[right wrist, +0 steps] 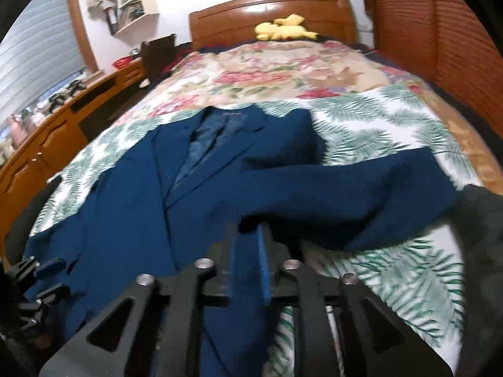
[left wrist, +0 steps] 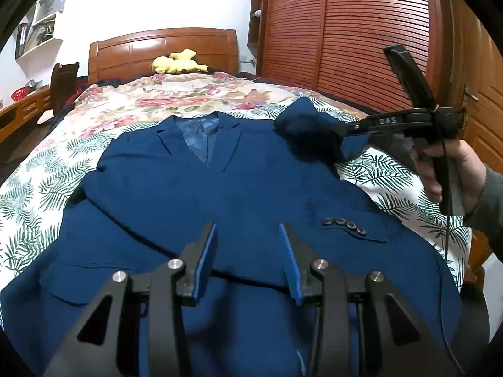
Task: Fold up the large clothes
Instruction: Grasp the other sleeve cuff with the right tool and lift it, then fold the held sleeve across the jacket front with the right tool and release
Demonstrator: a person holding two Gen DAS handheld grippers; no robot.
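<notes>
A navy blue suit jacket lies front up on the leaf-print sheet, collar toward the headboard. My left gripper hovers open just above the jacket's lower front, with nothing between its blue pads. One sleeve cuff with buttons rests on the jacket to its right. My right gripper is shut on a bunch of the jacket's sleeve near the shoulder. It holds that fabric raised off the bed. A person's hand grips its handle.
A floral quilt covers the far half of the bed, with a yellow plush toy by the wooden headboard. Louvred wardrobe doors stand close on the right. A wooden desk and a chair line the left.
</notes>
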